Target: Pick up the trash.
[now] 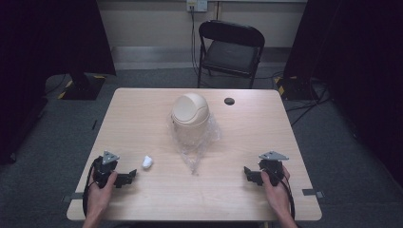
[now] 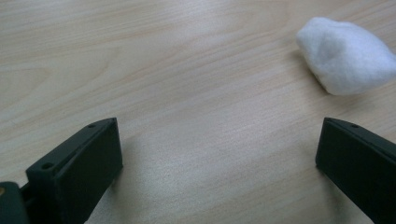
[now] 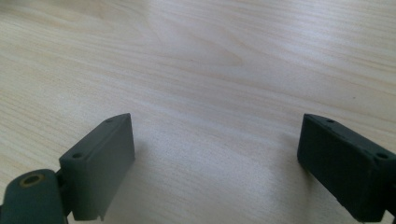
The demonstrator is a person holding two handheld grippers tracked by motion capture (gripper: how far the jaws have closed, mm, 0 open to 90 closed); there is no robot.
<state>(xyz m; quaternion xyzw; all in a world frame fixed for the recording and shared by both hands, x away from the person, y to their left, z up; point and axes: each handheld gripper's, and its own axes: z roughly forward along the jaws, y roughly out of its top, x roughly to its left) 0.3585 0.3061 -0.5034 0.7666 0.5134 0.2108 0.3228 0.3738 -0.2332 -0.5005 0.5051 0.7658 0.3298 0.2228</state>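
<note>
A small beige bin with a domed swing lid (image 1: pixel 190 110) stands mid-table on a crumpled clear plastic bag (image 1: pixel 194 142). A white crumpled wad (image 1: pixel 147 162) lies left of the bag. In the left gripper view the wad (image 2: pixel 344 55) sits ahead and to the right of the jaws. My left gripper (image 1: pixel 127 178) rests low at the table's front left, open and empty (image 2: pixel 219 158), a short way from the wad. At the front right my right gripper (image 1: pixel 248 174) is open too, with bare wood between its jaws (image 3: pixel 217 154).
The light wood table (image 1: pixel 142 114) has a dark cable hole (image 1: pixel 229 101) at the back right. A black folding chair (image 1: pixel 231 50) stands behind the table. Black curtains hang at both sides, and bits of tape mark the table's front corners.
</note>
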